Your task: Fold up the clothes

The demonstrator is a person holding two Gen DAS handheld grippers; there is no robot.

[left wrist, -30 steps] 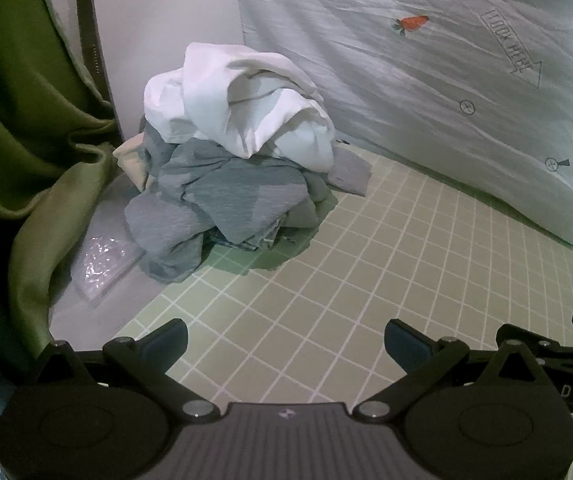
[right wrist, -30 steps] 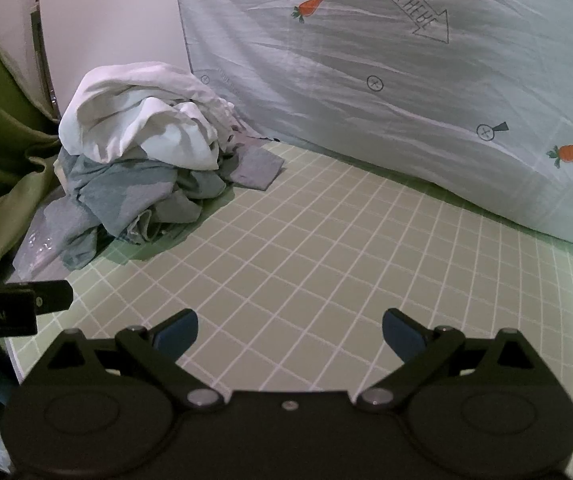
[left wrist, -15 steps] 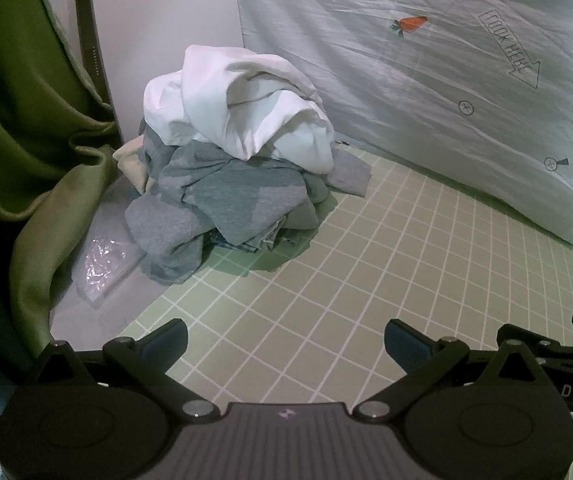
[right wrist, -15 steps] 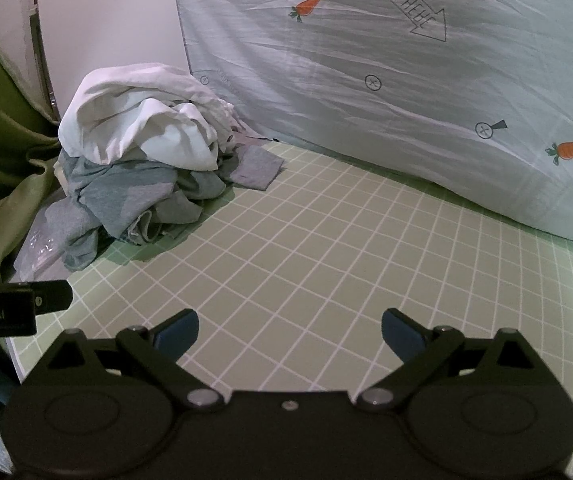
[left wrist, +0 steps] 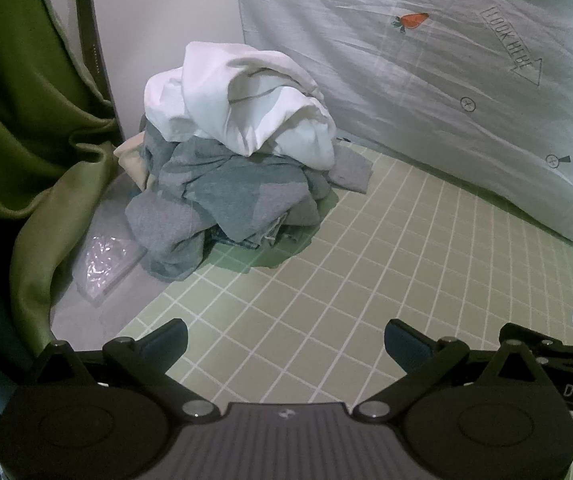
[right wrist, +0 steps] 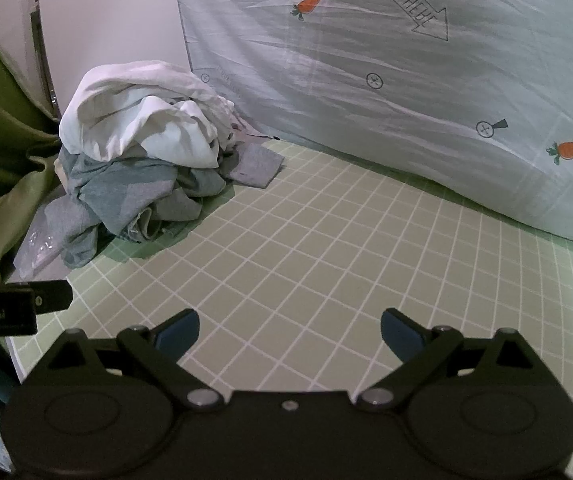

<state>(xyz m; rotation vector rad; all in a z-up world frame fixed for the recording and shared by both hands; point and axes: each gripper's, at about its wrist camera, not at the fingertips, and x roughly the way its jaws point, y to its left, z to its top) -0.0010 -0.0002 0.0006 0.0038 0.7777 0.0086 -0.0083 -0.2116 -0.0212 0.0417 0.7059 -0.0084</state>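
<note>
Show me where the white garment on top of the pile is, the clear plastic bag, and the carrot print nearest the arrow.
white garment (left wrist: 242,96), left wrist view, upper fold.
clear plastic bag (left wrist: 104,262), left wrist view, crinkled middle.
carrot print (right wrist: 309,3), right wrist view, orange body.

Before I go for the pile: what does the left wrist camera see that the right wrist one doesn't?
Only the left wrist view shows the left gripper, jaws open, and the right tool's side at its right edge. Only the right wrist view shows the right gripper, jaws open, and a second printed carrot. Both show the white garment atop the grey clothes, the plastic bag, the green curtain and the grid mat.
</note>
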